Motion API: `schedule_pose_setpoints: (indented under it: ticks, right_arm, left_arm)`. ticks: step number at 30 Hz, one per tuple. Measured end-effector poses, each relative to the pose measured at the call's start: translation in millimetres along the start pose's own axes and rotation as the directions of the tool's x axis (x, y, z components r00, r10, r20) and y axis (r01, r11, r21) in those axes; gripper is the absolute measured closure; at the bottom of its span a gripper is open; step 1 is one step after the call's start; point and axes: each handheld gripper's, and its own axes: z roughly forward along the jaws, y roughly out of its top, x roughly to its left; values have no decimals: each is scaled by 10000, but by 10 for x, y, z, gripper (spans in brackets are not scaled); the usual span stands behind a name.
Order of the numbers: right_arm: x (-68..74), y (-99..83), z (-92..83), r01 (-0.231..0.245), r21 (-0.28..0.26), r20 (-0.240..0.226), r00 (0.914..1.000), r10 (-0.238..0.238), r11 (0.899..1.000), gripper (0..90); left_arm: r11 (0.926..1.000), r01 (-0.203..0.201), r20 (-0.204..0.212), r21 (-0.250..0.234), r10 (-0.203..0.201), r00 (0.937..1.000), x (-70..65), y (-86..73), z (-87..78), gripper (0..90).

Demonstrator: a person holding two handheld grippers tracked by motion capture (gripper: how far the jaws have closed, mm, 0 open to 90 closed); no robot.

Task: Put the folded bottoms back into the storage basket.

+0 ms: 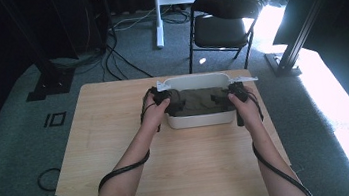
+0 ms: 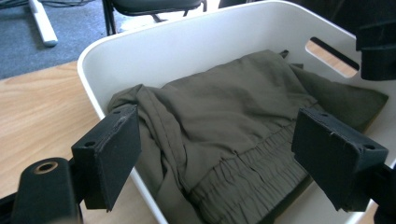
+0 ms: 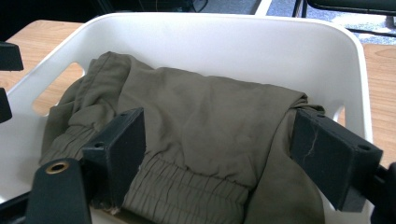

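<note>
Olive garment (image 1: 198, 100) lies in white bin (image 1: 198, 121) between both open grippers.

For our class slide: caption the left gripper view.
Open left gripper above folded olive garment in white tub.

Garment (image 2: 233, 121): olive woven cloth, matt, creased, gathered elastic waistband. Tub (image 2: 187, 46): white plastic, smooth, faintly glossy. Table (image 1: 118, 150): light wood-grain top, smooth, matt. Hand-held gripper pads (image 3: 119, 149): black, matt, slightly rough.
</note>
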Motion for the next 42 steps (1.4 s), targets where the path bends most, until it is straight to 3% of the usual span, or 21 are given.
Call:
schedule_pose_setpoints:
  ticks: [4, 8, 12, 17, 24, 32, 42]
  right_arm:
    - [27, -45, -85, -334, -229, -110, 9994, 332, 9992, 183]
    - [65, -85, -185, -59, -508, -117, 9999, 53, 9987, 183]
    - [107, -126, -273, 109, -570, -178, 9998, -119, 9983, 183]
    - [176, -205, -401, 647, -658, -76, 9978, -653, 9957, 142]
    - [235, -319, -536, 1114, -854, 63, 9938, -1113, 9901, 137]
    - [183, -535, -649, 1179, -770, 203, 9930, -1166, 9900, 125]
    - [86, -863, -724, 1265, -648, 485, 9912, -1235, 9898, 121]
  left_arm:
    - [10000, -1, -298, 33, 2, 9996, 12, -46, -83, 174]
    - [9998, -203, -155, 75, 204, 9997, -12, -102, -187, 174]
    - [9997, -193, -74, 119, 194, 9998, -39, -145, -267, 174]
    - [9998, -184, -48, 105, 184, 9998, -84, -215, -379, 174]
    - [9985, -534, 101, 75, 533, 9985, -194, -312, -487, 174]
    - [9960, -856, 59, 237, 855, 9963, -240, -489, -540, 174]
    - [9960, -802, 284, 402, 791, 9965, -239, -709, -565, 174]
